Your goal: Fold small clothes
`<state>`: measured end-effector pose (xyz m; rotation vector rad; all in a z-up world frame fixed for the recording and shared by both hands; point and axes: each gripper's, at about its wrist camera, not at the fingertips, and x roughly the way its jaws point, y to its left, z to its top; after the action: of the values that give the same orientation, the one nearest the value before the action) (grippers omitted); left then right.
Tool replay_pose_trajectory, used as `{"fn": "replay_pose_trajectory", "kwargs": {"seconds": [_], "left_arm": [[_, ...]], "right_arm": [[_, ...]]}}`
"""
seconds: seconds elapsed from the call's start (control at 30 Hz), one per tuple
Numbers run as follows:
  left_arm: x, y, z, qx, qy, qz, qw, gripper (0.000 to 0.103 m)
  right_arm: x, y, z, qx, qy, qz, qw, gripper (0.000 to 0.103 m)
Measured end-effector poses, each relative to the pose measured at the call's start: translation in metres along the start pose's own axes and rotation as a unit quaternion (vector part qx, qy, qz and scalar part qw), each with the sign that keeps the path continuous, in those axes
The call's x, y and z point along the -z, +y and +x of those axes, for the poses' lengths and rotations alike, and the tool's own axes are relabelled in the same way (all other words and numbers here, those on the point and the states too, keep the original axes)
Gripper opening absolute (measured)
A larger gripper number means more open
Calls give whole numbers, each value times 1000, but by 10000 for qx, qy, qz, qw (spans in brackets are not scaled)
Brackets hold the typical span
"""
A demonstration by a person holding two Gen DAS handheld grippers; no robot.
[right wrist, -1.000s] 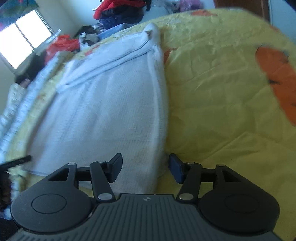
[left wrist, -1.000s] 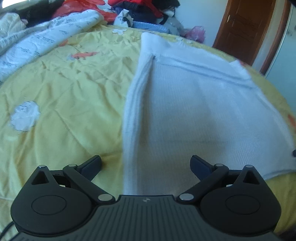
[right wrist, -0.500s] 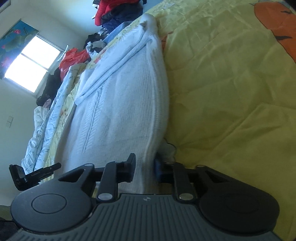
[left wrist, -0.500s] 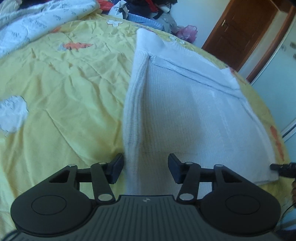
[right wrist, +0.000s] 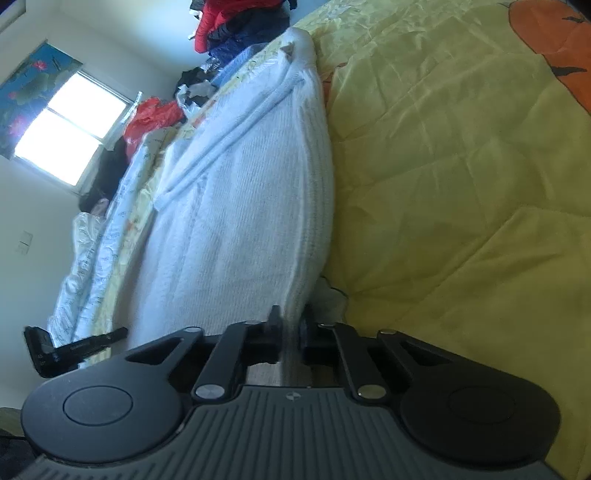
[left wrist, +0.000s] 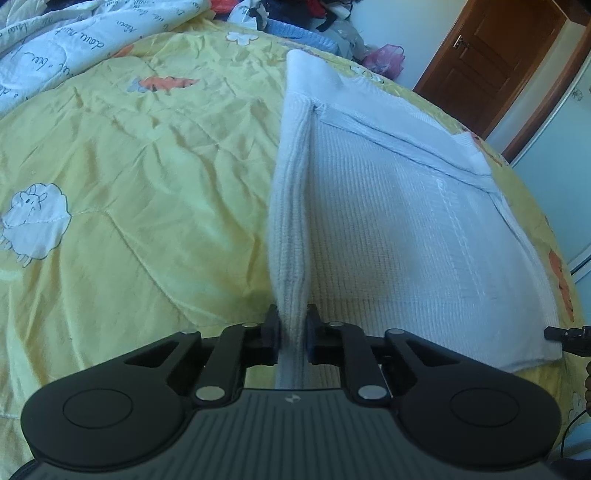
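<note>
A white knit garment (left wrist: pixel 406 221) lies flat on the yellow quilt (left wrist: pixel 147 184), folded into a long panel. My left gripper (left wrist: pixel 291 325) is at its near left corner, jaws closing with the pads pressing the ribbed side edge, which rises from the pinch. In the right wrist view the same white knit garment (right wrist: pixel 243 221) stretches away. My right gripper (right wrist: pixel 290 325) has its jaws closing on the near right corner, cloth pinched between the pads. The other gripper's tip (left wrist: pixel 561 334) shows at the garment's right corner.
A white printed blanket (left wrist: pixel 55 48) lies along the far left of the bed. Piled clothes (left wrist: pixel 314 14) sit at the bed's far end. A brown door (left wrist: pixel 491 62) stands at the back right, and a window (right wrist: pixel 70 129) on the left wall.
Both grippers went from open to shut on the garment's near corners. The left one slid in over the ribbed edge; the right one dropped and rolled, tilting its view.
</note>
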<state>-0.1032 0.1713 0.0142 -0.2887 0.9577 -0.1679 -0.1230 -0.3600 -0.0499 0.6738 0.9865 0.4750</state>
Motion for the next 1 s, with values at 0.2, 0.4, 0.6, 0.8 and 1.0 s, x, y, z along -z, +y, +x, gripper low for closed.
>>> {"fn": "replay_pose_trajectory", "kwargs": {"seconds": [0.2, 0.4, 0.6, 0.8, 1.0], "left_arm": [[-9, -5, -8, 58, -47, 151, 9999, 11], [-37, -7, -21, 421, -381, 109, 9983, 11], [-74, -13, -12, 501, -621, 183, 9966, 11], [-121, -16, 15, 502, -760, 176, 9957, 11], [-179, -10, 42, 649, -925, -228, 9933, 11]], "right_arm": [[-6, 3, -8, -239, -193, 136, 9994, 12], [-33, 11, -20, -870, -704, 305, 9932, 12], [-77, 18, -7, -1227, -1032, 271, 9867, 12], [-123, 17, 16, -1406, -1292, 279, 9812, 12], [-180, 12, 39, -1656, -1683, 379, 9710, 12]]}}
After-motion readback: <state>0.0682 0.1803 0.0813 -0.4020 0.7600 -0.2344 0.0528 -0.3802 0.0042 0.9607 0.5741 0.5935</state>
